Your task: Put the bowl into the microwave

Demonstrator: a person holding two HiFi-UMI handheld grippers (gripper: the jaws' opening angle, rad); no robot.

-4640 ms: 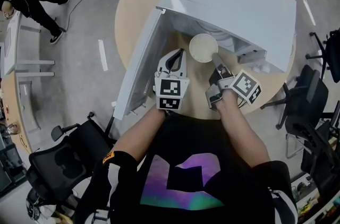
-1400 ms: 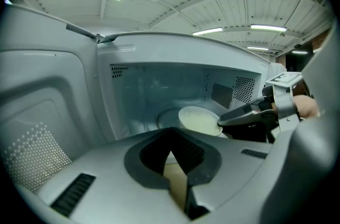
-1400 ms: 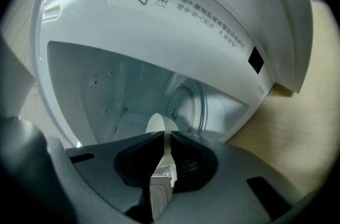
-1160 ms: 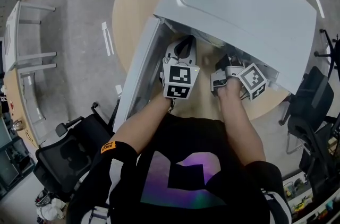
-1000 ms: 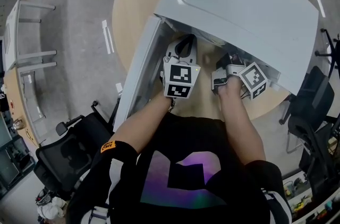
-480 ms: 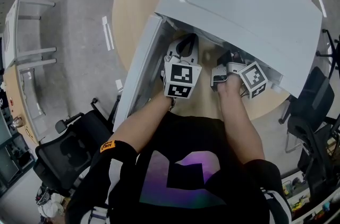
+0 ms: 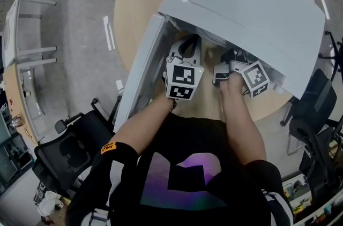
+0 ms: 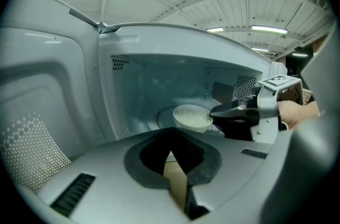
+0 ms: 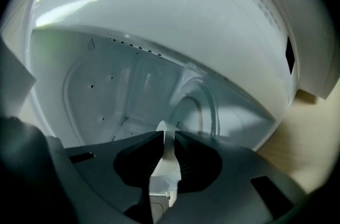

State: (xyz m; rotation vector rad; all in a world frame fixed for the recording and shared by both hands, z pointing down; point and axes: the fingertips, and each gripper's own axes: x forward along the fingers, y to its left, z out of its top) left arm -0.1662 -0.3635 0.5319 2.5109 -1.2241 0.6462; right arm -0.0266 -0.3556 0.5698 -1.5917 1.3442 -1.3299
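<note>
Right tool (image 9: 169, 135) inside microwave (image 7: 246, 0), clamped on bowl (image 8: 192, 117)

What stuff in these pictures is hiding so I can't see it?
Left gripper view: the bowl is small and dim, so it is unclear whether it touches the glass plate or hangs above it.
Head view: the bowl is wholly hidden under the microwave roof.
Right gripper view: the right gripper covers all but a sliver of the bowl's rim.
</note>
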